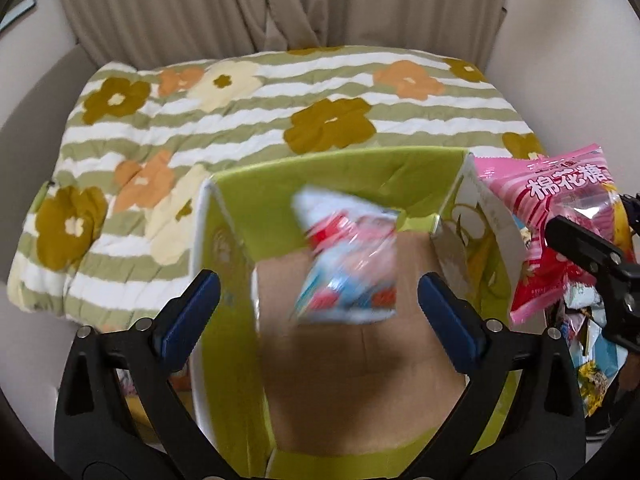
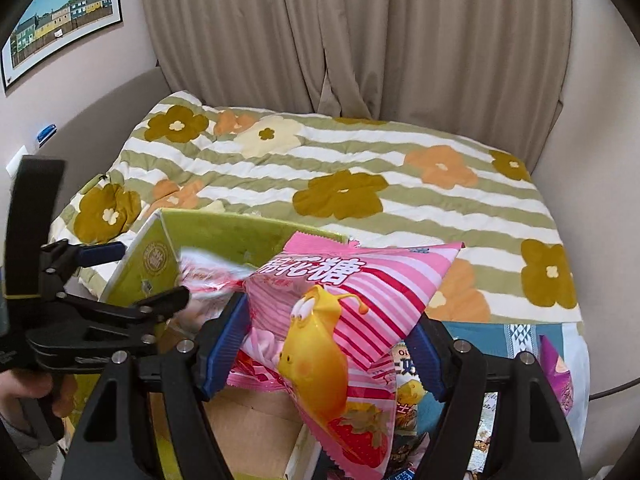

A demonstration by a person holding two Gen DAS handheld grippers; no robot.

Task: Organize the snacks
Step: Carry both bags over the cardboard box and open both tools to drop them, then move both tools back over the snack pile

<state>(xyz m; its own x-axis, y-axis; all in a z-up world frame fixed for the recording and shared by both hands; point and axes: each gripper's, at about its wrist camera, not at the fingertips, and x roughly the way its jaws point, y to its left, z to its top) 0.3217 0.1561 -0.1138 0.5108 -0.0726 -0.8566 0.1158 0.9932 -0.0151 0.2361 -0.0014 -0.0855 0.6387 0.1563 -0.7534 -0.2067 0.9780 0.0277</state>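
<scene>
A green cardboard box (image 1: 348,168) stands open on the bed, its brown bottom (image 1: 360,360) showing. My left gripper (image 1: 320,300) is open above the box. A blurred red, white and blue snack packet (image 1: 348,256) is in the air between its fingers, over the box opening. My right gripper (image 2: 332,348) is shut on a pink striped marshmallow bag (image 2: 352,320) with a yellow cartoon figure, held at the box's right edge. The bag also shows in the left wrist view (image 1: 560,220). The box shows in the right wrist view (image 2: 224,236).
A flowered green-striped quilt (image 1: 240,120) covers the bed. Several loose snack packets (image 2: 412,400) lie right of the box on a blue cloth (image 2: 492,340). Beige curtains (image 2: 360,40) hang behind. A framed picture (image 2: 60,16) is on the left wall.
</scene>
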